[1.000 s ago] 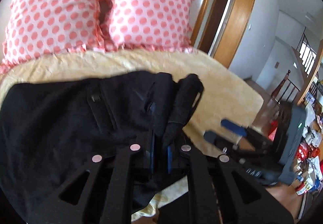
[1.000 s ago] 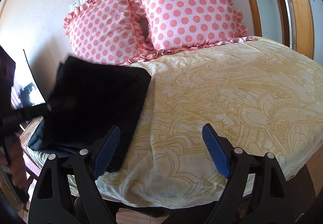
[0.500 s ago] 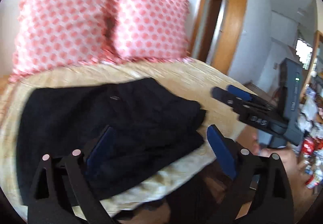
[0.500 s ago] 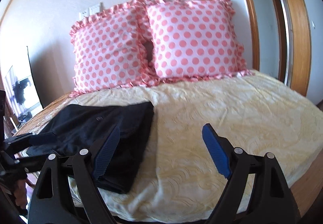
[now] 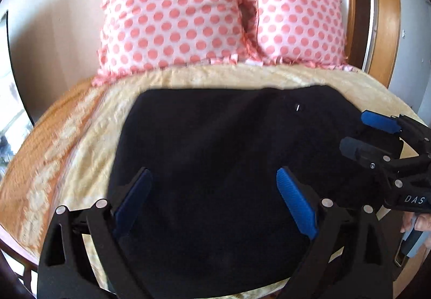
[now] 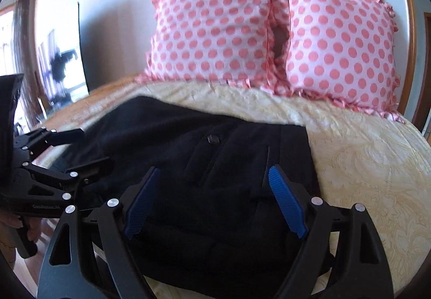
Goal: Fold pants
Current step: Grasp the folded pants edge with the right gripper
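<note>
The black pants [image 5: 215, 158] lie folded in a flat block on the yellow bedspread [image 5: 80, 137], near the bed's front edge; they also show in the right wrist view [image 6: 215, 164]. My left gripper [image 5: 212, 202] is open and empty, hovering over the near part of the pants. My right gripper [image 6: 215, 199] is open and empty over the pants' near right part. In the left wrist view the right gripper [image 5: 363, 134] shows at the pants' right edge. In the right wrist view the left gripper [image 6: 78, 148] shows at their left edge.
Two pink polka-dot pillows [image 5: 172, 16] [image 6: 339, 43] lean against the wall at the head of the bed. A wooden door frame [image 5: 385, 16] stands to the right. The bedspread [image 6: 371, 164] stretches right of the pants. A dark screen [image 6: 67, 56] stands at the left.
My left gripper let go of the pants and opened, then drew back over them. My right gripper swung left from the bare bedspread to above the pants.
</note>
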Demonstrator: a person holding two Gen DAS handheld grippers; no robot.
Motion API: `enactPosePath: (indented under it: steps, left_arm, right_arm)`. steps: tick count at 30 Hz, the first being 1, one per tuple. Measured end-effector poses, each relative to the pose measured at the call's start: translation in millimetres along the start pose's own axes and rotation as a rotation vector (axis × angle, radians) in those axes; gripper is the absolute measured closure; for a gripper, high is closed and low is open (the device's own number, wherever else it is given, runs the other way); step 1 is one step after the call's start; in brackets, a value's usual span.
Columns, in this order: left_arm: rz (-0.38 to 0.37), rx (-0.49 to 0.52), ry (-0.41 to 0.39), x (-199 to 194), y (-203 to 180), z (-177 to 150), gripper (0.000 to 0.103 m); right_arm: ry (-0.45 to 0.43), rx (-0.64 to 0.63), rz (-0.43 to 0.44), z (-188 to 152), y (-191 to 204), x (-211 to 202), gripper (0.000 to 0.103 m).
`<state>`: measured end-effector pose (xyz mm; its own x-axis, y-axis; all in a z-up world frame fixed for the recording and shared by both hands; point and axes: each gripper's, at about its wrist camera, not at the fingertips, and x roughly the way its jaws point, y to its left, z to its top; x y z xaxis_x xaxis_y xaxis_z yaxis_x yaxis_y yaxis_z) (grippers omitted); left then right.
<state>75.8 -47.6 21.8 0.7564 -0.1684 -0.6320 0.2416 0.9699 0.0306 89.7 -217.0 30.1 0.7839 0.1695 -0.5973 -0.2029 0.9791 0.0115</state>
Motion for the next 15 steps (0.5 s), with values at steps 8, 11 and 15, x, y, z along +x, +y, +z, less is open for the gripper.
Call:
enactPosePath:
  steps: [8,11,15]
  left_arm:
    - [-0.034,0.001,-0.042,-1,5,-25,0.009]
    - [-0.050,0.003,-0.052,-1,6,-25,0.007]
    - [-0.054,0.003,-0.066,0,4,-25,0.006]
  right_arm:
    - [0.017,0.023,0.029,-13,-6,-16,0.018]
    - [-0.011,0.167,0.080,7,-42,-23,0.018]
    - [0.060,0.274,0.087,24,-86,0,0.018]
